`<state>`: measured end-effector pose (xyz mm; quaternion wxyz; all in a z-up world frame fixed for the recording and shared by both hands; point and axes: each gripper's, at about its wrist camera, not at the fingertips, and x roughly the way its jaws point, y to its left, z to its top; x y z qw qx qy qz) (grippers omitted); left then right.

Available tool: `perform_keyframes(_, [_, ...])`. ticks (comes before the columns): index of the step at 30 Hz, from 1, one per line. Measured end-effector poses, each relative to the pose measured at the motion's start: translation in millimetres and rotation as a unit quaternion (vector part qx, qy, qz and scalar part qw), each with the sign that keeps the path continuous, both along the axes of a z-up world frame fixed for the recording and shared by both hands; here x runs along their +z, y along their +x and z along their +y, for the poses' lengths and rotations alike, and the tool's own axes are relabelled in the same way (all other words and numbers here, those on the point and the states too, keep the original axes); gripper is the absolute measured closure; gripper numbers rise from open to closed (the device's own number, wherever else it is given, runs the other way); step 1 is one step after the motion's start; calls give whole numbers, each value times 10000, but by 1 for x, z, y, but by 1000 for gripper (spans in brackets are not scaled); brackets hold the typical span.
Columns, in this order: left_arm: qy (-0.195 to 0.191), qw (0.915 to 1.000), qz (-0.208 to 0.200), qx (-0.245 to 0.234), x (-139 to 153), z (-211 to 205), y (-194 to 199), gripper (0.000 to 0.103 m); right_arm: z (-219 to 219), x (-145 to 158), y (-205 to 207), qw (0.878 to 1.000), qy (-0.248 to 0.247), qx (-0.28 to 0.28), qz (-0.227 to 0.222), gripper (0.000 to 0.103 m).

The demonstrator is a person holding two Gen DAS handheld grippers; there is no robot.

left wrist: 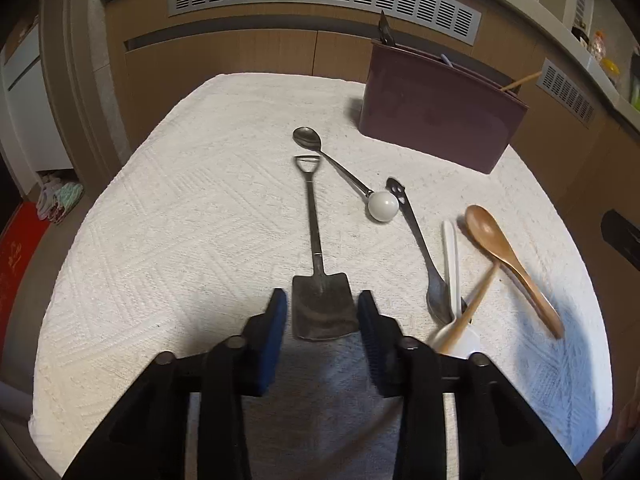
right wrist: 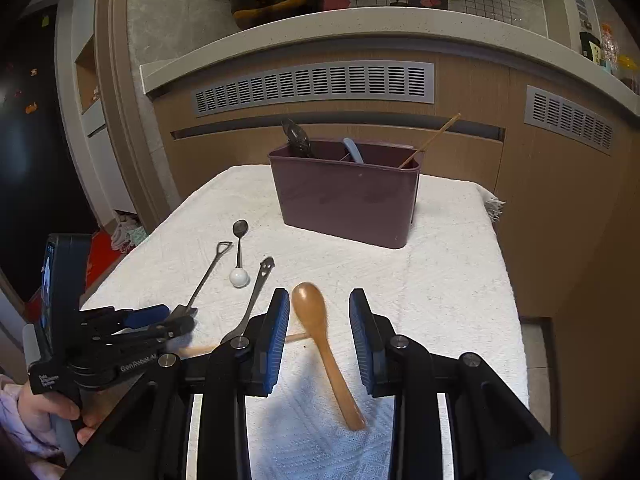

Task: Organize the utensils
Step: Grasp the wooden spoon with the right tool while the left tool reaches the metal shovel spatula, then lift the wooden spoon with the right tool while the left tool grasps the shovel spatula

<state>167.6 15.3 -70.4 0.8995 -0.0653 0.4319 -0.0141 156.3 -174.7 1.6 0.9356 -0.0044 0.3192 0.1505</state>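
Steel shovel-shaped spoon (left wrist: pixel 320 280), tarnished blade, flat on white cloth (left wrist: pixel 180 240).

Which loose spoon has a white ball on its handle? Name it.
The small metal spoon farthest from the tools; the others end in plain wood, plastic or flat metal.

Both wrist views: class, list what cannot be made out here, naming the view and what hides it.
- Contents of the maroon caddy: both views, its wall hides all but the tips.
- White spoon bowl: left wrist view, the left gripper covers it.
- Shovel spoon blade: right wrist view, behind the left gripper's fingers.
- Wooden spoon: left wrist view, motion-blurred.
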Motion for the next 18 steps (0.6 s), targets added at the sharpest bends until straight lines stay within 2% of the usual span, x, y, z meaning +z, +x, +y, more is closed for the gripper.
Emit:
perform_keyframes(5, [100, 9989, -432, -137, 16, 7, -13, 70, 2, -1, -1, 9999, -37, 120, -10, 75])
perform_keyframes(8, [308, 9957, -840, -233, 36, 9, -21, 70, 0, -13, 11, 9981, 82, 525, 327, 71])
perform_keyframes(10, [432, 9932, -1043, -281, 48, 10, -23, 71, 3, -25, 25, 9957, -76, 725, 565, 67])
perform_keyframes(14, [421, 9895, -1345, -308, 68, 19, -22, 72, 16, -42, 53, 9913, -475, 904, 832, 58])
perform_keyframes(18, [321, 9881, -1464, -350, 81, 26, -16, 73, 30, -59, 85, 9857, -728, 1054, 1098, 56])
